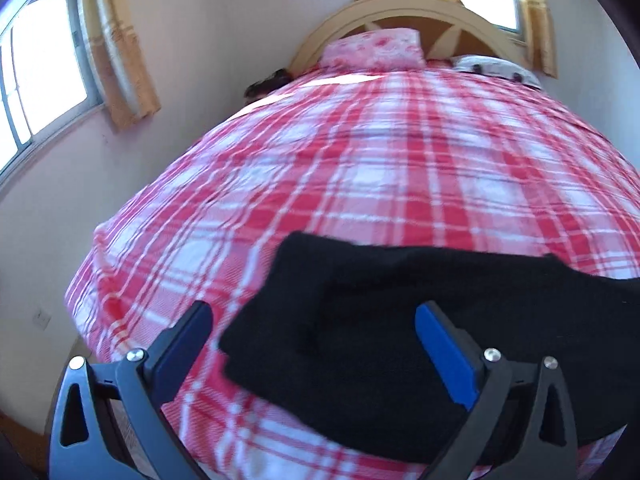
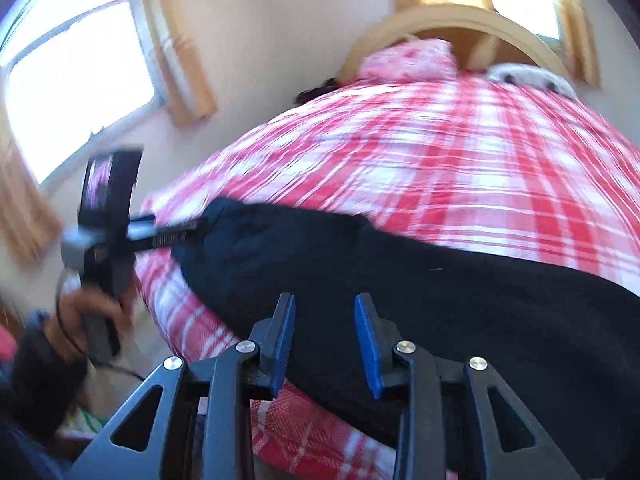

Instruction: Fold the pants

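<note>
Black pants (image 1: 372,344) lie folded in a flat band across the near end of a bed with a red-and-white plaid sheet (image 1: 360,160). My left gripper (image 1: 314,308) is open wide over the pants' left end, blue pads well apart and gripping nothing. In the right wrist view the pants (image 2: 460,304) run from the left out past the right edge. My right gripper (image 2: 325,298) hovers above their near edge, open, with a narrow gap between its blue pads and no cloth pinched. A hand (image 2: 76,312) holds the left gripper (image 2: 192,230) at the pants' left tip.
A pink pillow (image 1: 374,48) and a white spotted item (image 1: 496,66) lie at the wooden headboard (image 1: 400,8). Something dark (image 1: 268,80) sits at the bed's far left edge. A window (image 1: 40,72) with tan curtains is in the left wall. The floor drops off beside the bed's left edge.
</note>
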Tool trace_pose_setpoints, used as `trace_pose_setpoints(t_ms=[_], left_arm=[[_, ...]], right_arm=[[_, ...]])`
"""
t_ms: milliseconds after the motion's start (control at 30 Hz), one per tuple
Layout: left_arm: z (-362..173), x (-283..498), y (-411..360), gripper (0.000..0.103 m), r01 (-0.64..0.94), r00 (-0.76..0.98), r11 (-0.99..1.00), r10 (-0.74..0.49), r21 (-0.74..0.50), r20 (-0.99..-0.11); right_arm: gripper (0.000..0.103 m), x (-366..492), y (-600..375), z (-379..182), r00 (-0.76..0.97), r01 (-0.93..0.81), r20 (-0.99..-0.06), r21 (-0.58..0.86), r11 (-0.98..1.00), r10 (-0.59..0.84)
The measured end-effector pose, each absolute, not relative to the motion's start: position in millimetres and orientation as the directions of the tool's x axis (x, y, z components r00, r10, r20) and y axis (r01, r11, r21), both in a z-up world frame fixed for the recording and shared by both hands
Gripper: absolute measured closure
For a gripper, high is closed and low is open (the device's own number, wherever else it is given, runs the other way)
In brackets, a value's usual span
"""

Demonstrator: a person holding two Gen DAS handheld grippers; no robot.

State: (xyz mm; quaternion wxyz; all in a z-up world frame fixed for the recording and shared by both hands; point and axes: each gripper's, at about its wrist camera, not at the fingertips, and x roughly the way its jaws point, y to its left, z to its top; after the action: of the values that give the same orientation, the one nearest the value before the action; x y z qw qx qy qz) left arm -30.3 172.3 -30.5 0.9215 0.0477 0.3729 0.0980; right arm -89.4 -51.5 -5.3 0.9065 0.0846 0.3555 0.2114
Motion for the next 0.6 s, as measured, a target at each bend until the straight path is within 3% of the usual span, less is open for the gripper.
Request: trace_pose_setpoints(t_ms=[100, 167, 267, 333, 433, 500, 600], left_arm=[[-18.2, -27.1, 132.4, 0.0, -0.025, 0.725, 0.992, 0.105, 0.126, -0.681], [-8.4, -28.6, 105.9, 0.0, 0.056, 0.739, 0.994, 0.023, 0.095, -0.673], [3.2, -32.2, 70.6, 0.0, 0.152, 0.753, 0.985, -0.065, 0.076, -0.655], [5.1, -34.6, 54.9, 0.0, 0.185, 0.747, 0.981, -0.1, 0.062, -0.657], [-5.3, -34.1, 39.8, 0.0, 0.203, 0.725, 0.978, -0.118, 0.047, -0.678], [-17.6, -31.5, 33.4, 0.0, 0.191, 0.712, 0.979, -0.089, 0.071, -0.697], [-27.9, -31.8, 27.0, 0.0, 0.168, 0.704, 0.981, -0.051, 0.096, -0.709]], right_arm=[[0.07, -98.6, -97.2, 23.6, 0.607, -0.224, -0.573, 0.542, 0.81, 0.551], [0.07, -116.7, -128.7, 41.3, 0.592, -0.19, -0.464, 0.714, 0.674, 0.659], [0.057, -161.0, -169.4, 79.6, 0.678, -0.207, -0.354, 0.75, 0.629, 0.644], [0.047, -195.8, -196.0, 97.0, 0.796, -0.156, -0.352, 0.667, 0.729, 0.492], [0.047, -248.5, -243.0, 93.0, 0.915, 0.097, -0.378, 0.54, 0.836, 0.138], [0.047, -284.1, -282.0, 71.6, 0.919, 0.278, -0.389, 0.532, 0.8, -0.061], [0.047, -335.4, -346.7, 25.5, 0.873, 0.48, -0.416, 0.633, 0.608, -0.255]])
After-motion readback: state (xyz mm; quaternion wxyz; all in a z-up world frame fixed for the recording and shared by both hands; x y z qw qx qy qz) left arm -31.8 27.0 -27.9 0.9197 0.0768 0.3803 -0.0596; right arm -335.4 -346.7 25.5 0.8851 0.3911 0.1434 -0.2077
